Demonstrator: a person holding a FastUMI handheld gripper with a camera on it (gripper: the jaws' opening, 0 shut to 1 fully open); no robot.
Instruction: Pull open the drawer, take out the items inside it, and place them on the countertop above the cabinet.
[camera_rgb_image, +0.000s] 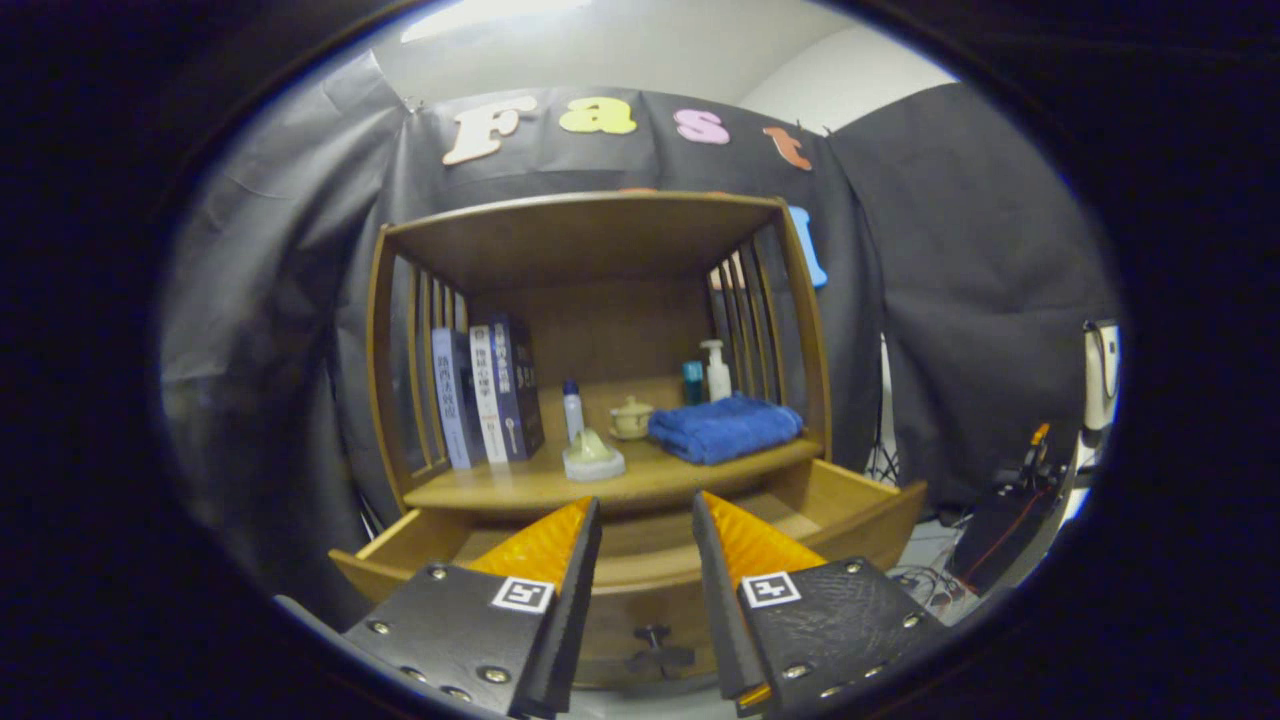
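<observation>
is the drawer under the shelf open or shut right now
Open. The drawer is pulled out from under the countertop, its side walls and inner floor showing. The tool hangs open above it, gripping nothing.

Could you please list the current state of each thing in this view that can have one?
drawer: pulled open, contents hidden by its front
gripper: open, empty, above the drawer front
blue towel: folded, lying on the countertop
books: upright
pump bottle: upright

Gripper (646, 520) fingers apart and empty above pulled-out drawer (850, 505), folded blue towel (725, 428) on countertop (520, 490) beyond
</observation>
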